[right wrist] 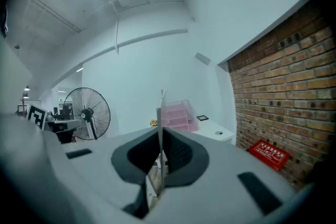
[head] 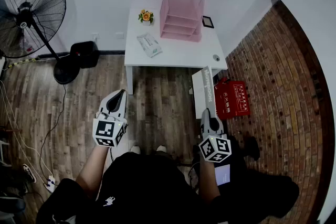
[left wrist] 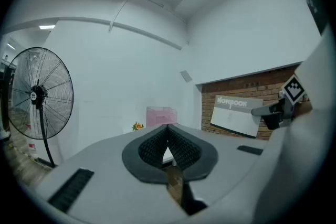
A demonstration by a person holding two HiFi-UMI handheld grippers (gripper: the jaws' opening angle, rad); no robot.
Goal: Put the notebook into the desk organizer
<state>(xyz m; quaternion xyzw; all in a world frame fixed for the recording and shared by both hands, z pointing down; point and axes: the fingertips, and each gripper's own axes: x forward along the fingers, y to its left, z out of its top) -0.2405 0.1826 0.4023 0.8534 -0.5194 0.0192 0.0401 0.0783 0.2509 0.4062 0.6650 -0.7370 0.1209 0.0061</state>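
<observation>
The person stands on the wood floor, back from the white table, with a gripper in each hand. The right gripper is pinching the notebook by its lower edge, jaws pressed onto it from both sides. Looking along those jaws, it is just a thin pale sliver standing upright between the dark ribbed pads. From above it shows as a slim, tall book in light grey and white, held on edge, with the word "Notebook" in white letters along its grey band. It is up in the air in front of the person's right side, on the near side of the table and well apart from the desk organizer. That organizer is a see-through pink box with several shelves, sitting at the back of the table by the wall. The left gripper is held out on the left with its jaws pressed together and nothing between them. Also on the table are a small flower pot and a pale packet. A big standing fan is off to the left, and a brick wall runs along the right
</observation>
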